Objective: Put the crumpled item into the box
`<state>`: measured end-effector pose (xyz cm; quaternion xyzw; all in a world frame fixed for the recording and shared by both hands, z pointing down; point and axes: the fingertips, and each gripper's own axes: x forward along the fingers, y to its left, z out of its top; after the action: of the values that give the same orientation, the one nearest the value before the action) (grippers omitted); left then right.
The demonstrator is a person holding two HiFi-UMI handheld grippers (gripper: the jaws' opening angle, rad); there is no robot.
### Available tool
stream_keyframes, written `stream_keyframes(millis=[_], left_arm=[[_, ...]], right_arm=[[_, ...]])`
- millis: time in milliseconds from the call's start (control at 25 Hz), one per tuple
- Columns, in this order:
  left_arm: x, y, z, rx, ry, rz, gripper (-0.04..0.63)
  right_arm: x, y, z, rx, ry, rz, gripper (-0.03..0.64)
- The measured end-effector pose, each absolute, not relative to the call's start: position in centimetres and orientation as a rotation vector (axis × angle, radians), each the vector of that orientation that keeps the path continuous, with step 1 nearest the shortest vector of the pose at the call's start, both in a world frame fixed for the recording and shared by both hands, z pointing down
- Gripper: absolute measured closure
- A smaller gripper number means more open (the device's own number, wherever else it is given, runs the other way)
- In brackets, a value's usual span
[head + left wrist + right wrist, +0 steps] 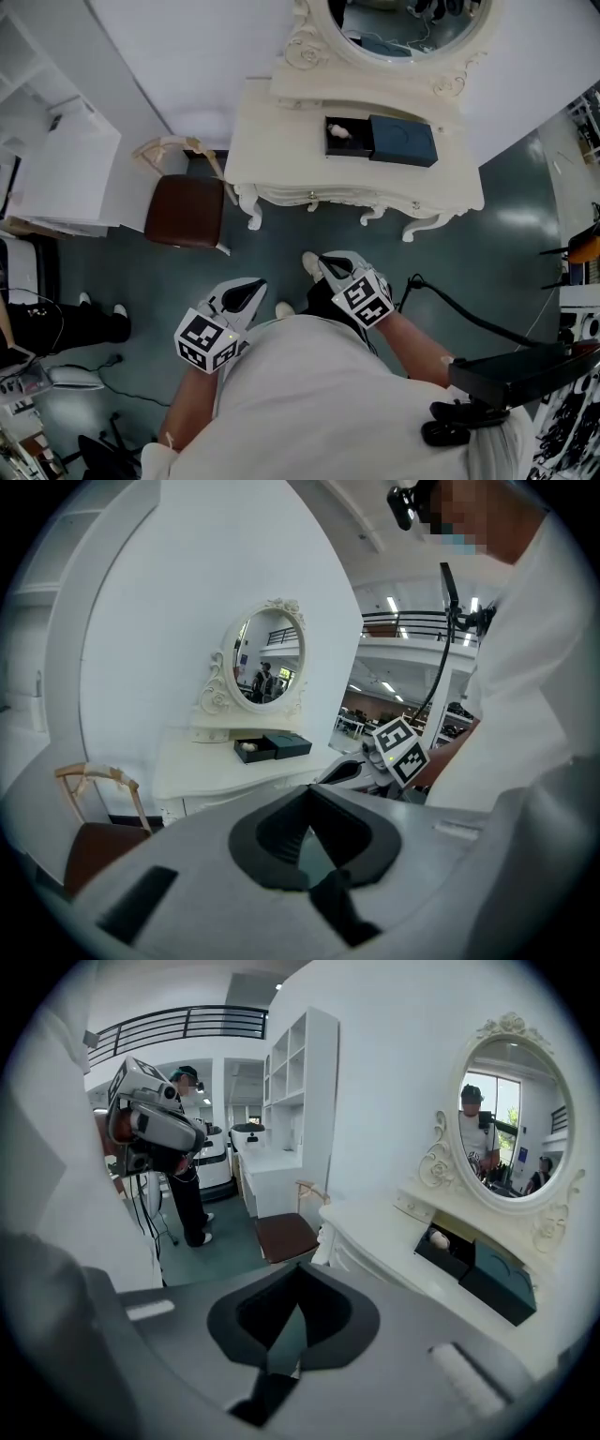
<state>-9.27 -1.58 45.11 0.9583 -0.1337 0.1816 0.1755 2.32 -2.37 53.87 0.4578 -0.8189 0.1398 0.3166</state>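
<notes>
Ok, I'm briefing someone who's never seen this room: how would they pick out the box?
Find the white carved dressing table with the oval mirror. On its top, by the mirror's base, sits a small black open box with a pale crumpled item inside; the flat dark teal piece beside it holds nothing.

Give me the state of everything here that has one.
box, open, on the dressing table
crumpled item, inside the box
lid, off, beside the box
left gripper, shut, empty
right gripper, shut, empty
</notes>
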Motion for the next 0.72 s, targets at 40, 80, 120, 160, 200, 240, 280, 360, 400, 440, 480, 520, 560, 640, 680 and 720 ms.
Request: stream_keyframes(millis=[40, 80, 120, 160, 200, 240, 280, 360, 400, 440, 480, 520, 560, 640, 680, 720], left_arm=[[-9.5, -1.2, 45.1, 2.716, -0.377, 0.513, 0.594], [-9.7, -0.9, 45.0, 2.718, -0.377, 0.512, 0.594], [-9.8, -0.6, 45.0, 2.719, -0.377, 0.511, 0.594], [-10.0, -0.4, 45.0, 2.719, -0.378, 0.51, 0.594], [-10.1, -0.2, 45.1, 2.719, -0.38, 0.508, 0.594], [-10.3, 0.0, 45.1, 2.719, -0.382, 0.506, 0.594], [-10.4, 0.3, 45.2, 2.719, -0.386, 0.505, 0.594], [-10.7, 0.7, 45.3, 2.717, -0.394, 0.5, 0.594], [-10.8, 0.8, 45.3, 2.716, -0.398, 0.497, 0.594], [-10.9, 0.9, 45.3, 2.715, -0.403, 0.495, 0.594], [-11.0, 0.9, 45.2, 2.715, -0.406, 0.493, 0.594], [-11.1, 1.0, 45.2, 2.714, -0.41, 0.491, 0.594], [-11.2, 1.0, 45.2, 2.713, -0.413, 0.489, 0.594], [-11.5, 1.2, 45.2, 2.71, -0.421, 0.483, 0.594], [-11.6, 1.3, 45.3, 2.707, -0.425, 0.481, 0.594], [-11.8, 1.4, 45.4, 2.705, -0.428, 0.48, 0.594]], right_arm=[[2.1, -2.0, 53.7, 1.205, -2.158, 0.363, 0.615], [1.8, -1.8, 53.5, 1.204, -2.16, 0.358, 0.615], [1.6, -1.6, 53.3, 1.202, -2.163, 0.351, 0.615], [1.4, -1.4, 53.2, 1.201, -2.166, 0.346, 0.615], [1.3, -1.3, 53.1, 1.198, -2.168, 0.341, 0.615], [1.1, -1.1, 53.1, 1.194, -2.169, 0.337, 0.615], [0.9, -0.9, 53.0, 1.19, -2.172, 0.332, 0.615], [0.5, -0.5, 52.8, 1.183, -2.179, 0.322, 0.615], [0.4, -0.4, 52.7, 1.18, -2.182, 0.316, 0.615], [0.2, -0.4, 52.6, 1.176, -2.183, 0.312, 0.615], [0.1, -0.3, 52.5, 1.172, -2.185, 0.309, 0.615], [-0.1, -0.3, 52.5, 1.168, -2.187, 0.306, 0.615], [-0.2, -0.4, 52.4, 1.164, -2.191, 0.302, 0.615], [-0.5, -0.3, 52.3, 1.158, -2.196, 0.297, 0.615], [-0.7, -0.2, 52.3, 1.156, -2.196, 0.295, 0.615], [-0.7, -0.2, 52.3, 1.154, -2.196, 0.293, 0.615]])
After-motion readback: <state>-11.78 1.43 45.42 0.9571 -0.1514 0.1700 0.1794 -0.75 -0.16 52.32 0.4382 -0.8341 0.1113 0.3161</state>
